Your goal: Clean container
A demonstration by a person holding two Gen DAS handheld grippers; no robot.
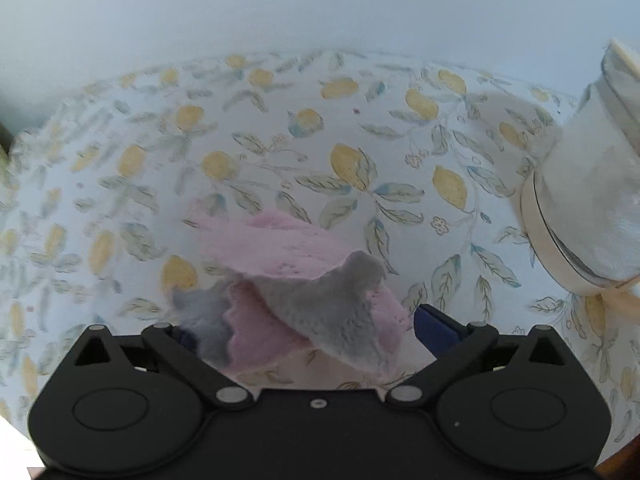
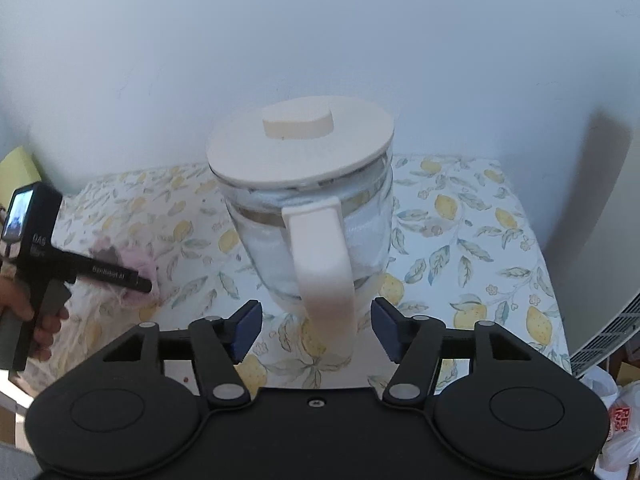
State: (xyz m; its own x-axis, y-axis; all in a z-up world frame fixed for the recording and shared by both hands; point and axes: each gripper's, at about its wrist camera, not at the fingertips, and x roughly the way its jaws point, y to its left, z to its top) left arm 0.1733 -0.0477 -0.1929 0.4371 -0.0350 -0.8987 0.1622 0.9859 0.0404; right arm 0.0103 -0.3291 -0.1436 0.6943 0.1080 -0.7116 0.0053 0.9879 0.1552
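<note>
In the left wrist view the left tool (image 1: pixel 310 336) is sitting at the bottom centre of the frame with its blue pads (image 1: pixel 436 330) standing wide apart, and a pink and grey cloth (image 1: pixel 296 296) is lying bunched between them. Whether the pads are pressing on the cloth cannot be told, since the left pad is hidden behind the fabric. The cloth is resting on the lemon-print tablecloth (image 1: pixel 280 140) covering the worktop. At the right edge of this frame, part of the glass jug (image 1: pixel 592 200) is showing, well apart from the cloth.

In the right wrist view the right tool (image 2: pixel 316 330) is standing wide at the lower centre, its blue pads (image 2: pixel 246 330) flanking the lower end of the cream handle (image 2: pixel 324 264) without touching it. The jug (image 2: pixel 312 208) is standing upright in the middle of the frame on the tablecloth (image 2: pixel 460 232), its cream lid (image 2: pixel 300 144) sitting on top. At the left edge, a hand (image 2: pixel 28 308) is holding the left tool (image 2: pixel 146 284) against the cloth (image 2: pixel 132 264). A white wall (image 2: pixel 280 40) is filling the upper frame.
</note>
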